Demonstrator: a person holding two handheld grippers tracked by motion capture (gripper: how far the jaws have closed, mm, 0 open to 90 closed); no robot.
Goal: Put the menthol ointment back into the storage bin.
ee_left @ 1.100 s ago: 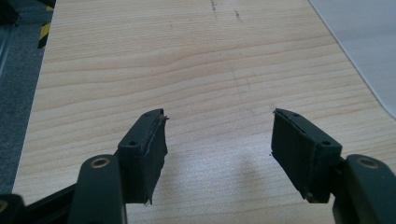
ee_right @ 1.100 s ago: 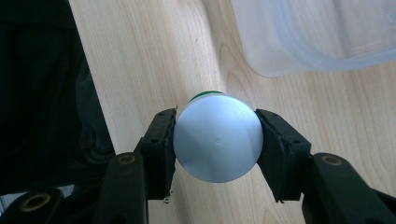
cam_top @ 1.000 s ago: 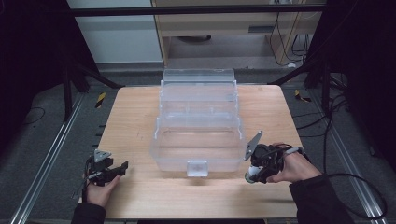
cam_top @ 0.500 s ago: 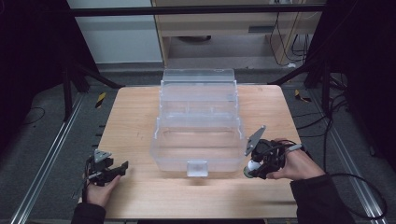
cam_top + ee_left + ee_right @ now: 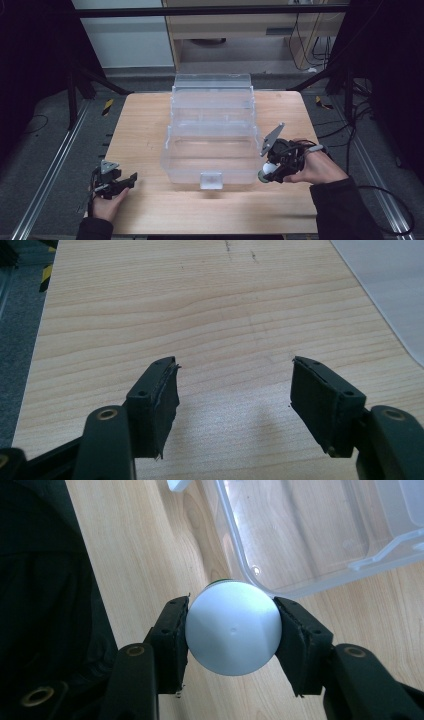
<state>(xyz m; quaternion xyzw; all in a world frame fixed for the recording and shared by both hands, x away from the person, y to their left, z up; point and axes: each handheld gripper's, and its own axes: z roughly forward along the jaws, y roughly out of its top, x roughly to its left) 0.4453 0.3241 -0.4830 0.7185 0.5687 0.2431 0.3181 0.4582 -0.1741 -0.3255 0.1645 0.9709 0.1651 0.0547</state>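
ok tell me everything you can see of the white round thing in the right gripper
The smooth white round object looks like matt plastic, ball-like or a domed cap, with a tiny dimple near its middle and a dark green edge peeking out behind it. The right gripper is shut on it, black pads pressing both sides. It hangs above the wooden table, beside the clear plastic box at its front corner.

Dim workroom around a pale wooden table

The table (image 5: 150,130) stands on grey floor (image 5: 45,150) — a metal rail (image 5: 47,172) with a yellow-black marker (image 5: 107,106) runs along its left. Behind it sit a white panel (image 5: 125,35) and a beige cabinet (image 5: 240,30); cables (image 5: 360,115) trail at right — the edges lie in shadow.
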